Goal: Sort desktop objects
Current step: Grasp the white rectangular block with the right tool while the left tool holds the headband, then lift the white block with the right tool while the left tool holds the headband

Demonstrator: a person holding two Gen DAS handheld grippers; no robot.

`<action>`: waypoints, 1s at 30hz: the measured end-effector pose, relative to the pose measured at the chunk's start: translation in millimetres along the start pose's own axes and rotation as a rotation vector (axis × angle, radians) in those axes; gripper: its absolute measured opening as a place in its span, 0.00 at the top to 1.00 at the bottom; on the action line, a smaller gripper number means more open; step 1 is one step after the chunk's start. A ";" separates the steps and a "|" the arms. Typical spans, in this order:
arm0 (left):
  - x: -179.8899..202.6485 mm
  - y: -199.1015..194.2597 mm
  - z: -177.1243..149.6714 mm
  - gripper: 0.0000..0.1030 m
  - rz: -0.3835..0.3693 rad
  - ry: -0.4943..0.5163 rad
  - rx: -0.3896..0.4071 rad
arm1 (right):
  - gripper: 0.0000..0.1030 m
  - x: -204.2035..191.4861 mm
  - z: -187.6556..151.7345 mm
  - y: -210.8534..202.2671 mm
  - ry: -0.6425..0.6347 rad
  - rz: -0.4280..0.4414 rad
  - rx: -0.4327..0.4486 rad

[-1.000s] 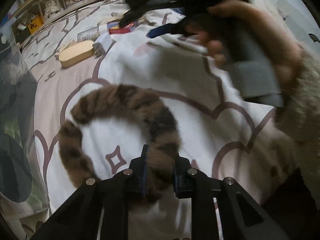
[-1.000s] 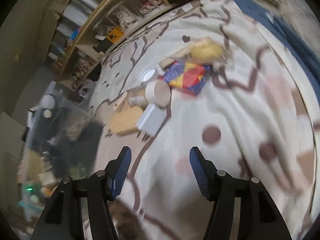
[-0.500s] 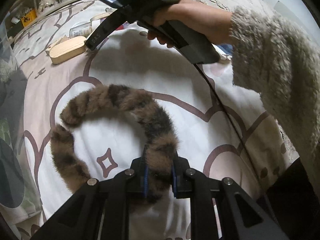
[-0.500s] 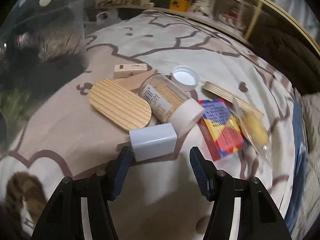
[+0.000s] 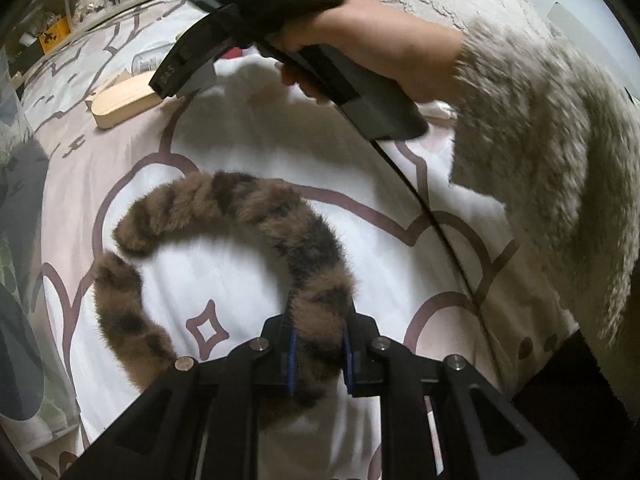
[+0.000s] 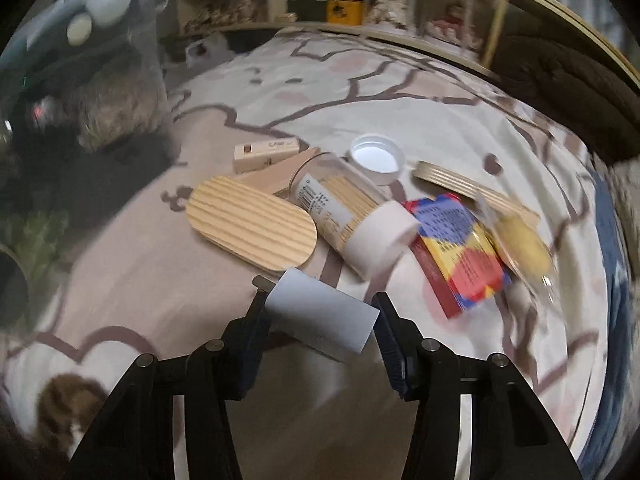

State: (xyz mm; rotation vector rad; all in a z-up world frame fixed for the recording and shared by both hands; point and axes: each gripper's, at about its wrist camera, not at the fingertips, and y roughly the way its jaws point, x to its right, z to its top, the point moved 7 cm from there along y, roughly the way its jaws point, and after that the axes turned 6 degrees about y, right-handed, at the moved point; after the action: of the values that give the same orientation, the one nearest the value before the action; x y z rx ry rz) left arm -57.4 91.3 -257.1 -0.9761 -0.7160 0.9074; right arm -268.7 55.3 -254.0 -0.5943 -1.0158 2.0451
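Note:
A brown striped furry headband lies curved on the patterned bedsheet. My left gripper is shut on one end of it. In the right wrist view a pale blue plug-in charger sits tilted between the fingers of my right gripper. Those jaws are closing, and both pads touch the charger's ends. A hand in a fuzzy cream sleeve holds the right tool above the sheet in the left wrist view.
Just beyond the charger lie an oval wooden lid, a clear jar of sticks, a white cap, a colourful box, a yellow item in plastic and a small wooden block. A clear bin stands left; shelves behind.
The right gripper has swung over the pile, rolled, and come down around the charger, its jaws narrowing onto it. The left gripper has stayed shut on the headband.

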 end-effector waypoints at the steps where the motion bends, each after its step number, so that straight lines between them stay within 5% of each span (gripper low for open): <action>1: 0.2 -1.8 1.0 0.85 0.001 -0.001 0.007 | 0.50 2.1 -2.1 -10.5 0.040 0.018 0.009; 18: 1.1 -2.7 -7.6 0.86 0.047 0.018 0.020 | 0.50 11.7 -80.8 -163.3 0.475 0.161 0.094; 23: 0.8 2.2 -18.4 0.55 0.082 0.039 -0.005 | 0.50 8.2 -105.8 -195.9 0.571 0.195 0.141; 30: -2.2 -19.4 -29.3 0.46 0.112 0.103 -0.008 | 0.50 2.2 -129.1 -221.2 0.640 0.245 0.187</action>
State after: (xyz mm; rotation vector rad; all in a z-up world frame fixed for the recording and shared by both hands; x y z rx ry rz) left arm -27.8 73.1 -251.3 -1.0705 -0.5828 0.9446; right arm -88.5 203.3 -147.9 -1.2161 -0.3839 1.9176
